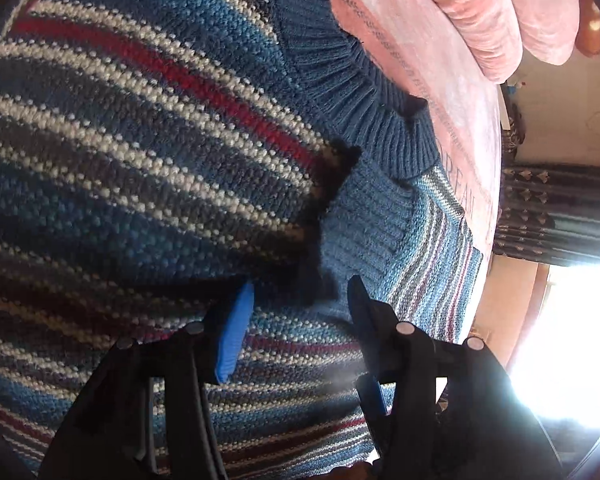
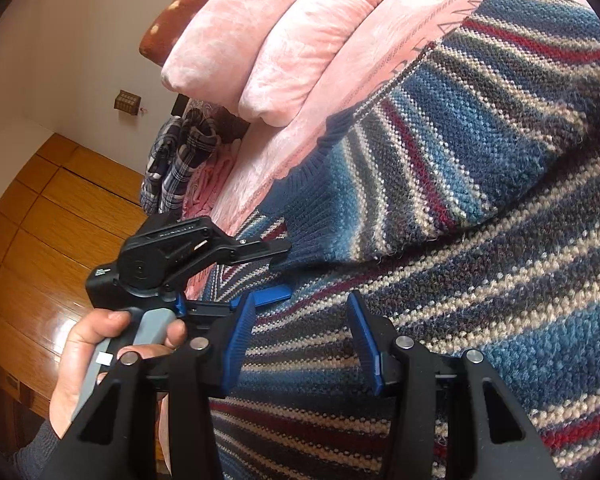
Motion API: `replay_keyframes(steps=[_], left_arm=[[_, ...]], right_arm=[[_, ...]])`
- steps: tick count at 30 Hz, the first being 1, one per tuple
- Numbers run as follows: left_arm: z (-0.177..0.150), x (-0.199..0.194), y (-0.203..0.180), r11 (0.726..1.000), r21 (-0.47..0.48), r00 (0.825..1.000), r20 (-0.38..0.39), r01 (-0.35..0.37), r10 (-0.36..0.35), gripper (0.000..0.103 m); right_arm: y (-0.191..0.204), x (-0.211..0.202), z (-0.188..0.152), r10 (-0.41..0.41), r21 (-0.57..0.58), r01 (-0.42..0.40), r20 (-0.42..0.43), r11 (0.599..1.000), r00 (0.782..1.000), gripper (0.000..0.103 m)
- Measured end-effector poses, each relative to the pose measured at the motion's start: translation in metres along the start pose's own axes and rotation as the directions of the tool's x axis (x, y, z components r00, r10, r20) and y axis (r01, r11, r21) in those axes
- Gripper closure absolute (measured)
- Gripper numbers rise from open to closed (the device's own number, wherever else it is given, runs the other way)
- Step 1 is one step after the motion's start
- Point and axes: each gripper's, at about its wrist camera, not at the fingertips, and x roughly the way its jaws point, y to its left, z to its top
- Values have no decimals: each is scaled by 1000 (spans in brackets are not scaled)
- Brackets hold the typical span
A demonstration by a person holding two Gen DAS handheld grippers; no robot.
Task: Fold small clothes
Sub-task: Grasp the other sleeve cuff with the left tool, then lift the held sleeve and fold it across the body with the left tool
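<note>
Hovering with both jaws apart and empty, our left gripper [image 1: 300, 312] and right gripper [image 2: 302, 328] hang over the striped knit sweater [image 1: 140, 160] spread on the pink bedspread [image 2: 300, 128]. A sleeve [image 2: 480, 132] lies folded across; pinching only its top layer could, we judge, drag it askew.

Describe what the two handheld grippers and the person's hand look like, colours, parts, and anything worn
Both grippers, the left gripper and the right gripper, have black angular linkage arms with silver round pins and ribbed blue finger pads. The left one, seen from the right camera, has a grey handle. The hand holding it shows a dark knit sleeve cuff.
</note>
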Motion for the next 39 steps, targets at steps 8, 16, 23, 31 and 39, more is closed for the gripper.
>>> replay_keyframes(steps=[8, 16, 23, 31, 39], left_arm=[[0, -8, -26, 995, 90, 999, 22, 31, -33, 97], [6, -90, -48, 976, 192, 983, 130, 105, -131, 97], [18, -135, -36, 972, 214, 974, 184, 92, -133, 97], [22, -136, 5, 983, 171, 975, 197, 69, -103, 97], [27, -115, 70, 998, 56, 982, 189, 18, -29, 97]], right_arm=[[1, 3, -2, 4, -4, -4, -12, 1000, 1000, 54], [3, 4, -2, 20, -12, -20, -20, 1000, 1000, 54], [1, 4, -1, 27, -9, -27, -24, 1000, 999, 54], [5, 7, -2, 30, -25, -31, -36, 999, 999, 55], [4, 9, -2, 28, -23, -29, -37, 999, 999, 55]])
